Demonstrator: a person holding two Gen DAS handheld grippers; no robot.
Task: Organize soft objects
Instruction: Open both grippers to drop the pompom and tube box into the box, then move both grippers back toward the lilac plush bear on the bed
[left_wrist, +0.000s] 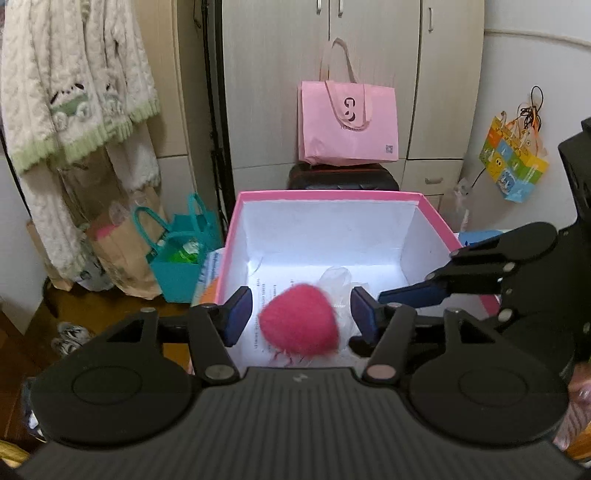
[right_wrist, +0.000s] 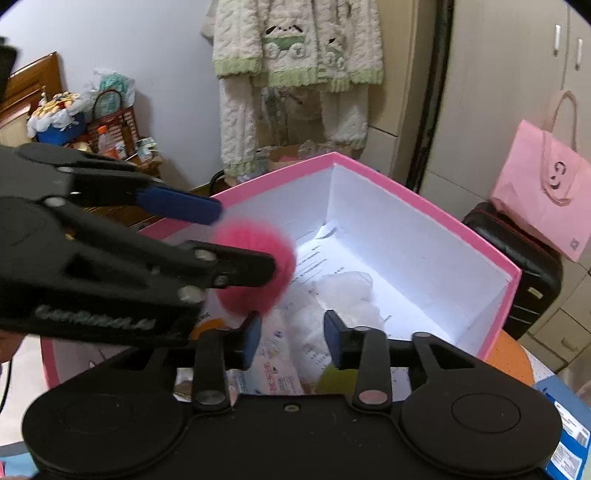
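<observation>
1. Here, the pink box (left_wrist: 436, 221) with white inner walls stands open beneath both grippers; printed paper (right_wrist: 321, 258) lies on its floor.
2. A pink paper bag (left_wrist: 347, 122) rests on a black case (left_wrist: 343, 177) behind the box, in front of the cabinet doors.
3. The left gripper (left_wrist: 301, 314) reaches over the near wall of the box. Its jaws stand partly open, and neither blue pad presses on anything.
4. The right gripper (right_wrist: 291, 336) also points down into the box. Its jaws stand partly open and grip nothing.
5. The pink fluffy ball (left_wrist: 299, 321) sits between the left gripper's pads, clear of both, blurred, over the printed paper.
6. A crumpled white soft item (right_wrist: 351, 291) lies on the box floor, just beyond the right gripper's fingertips.
</observation>
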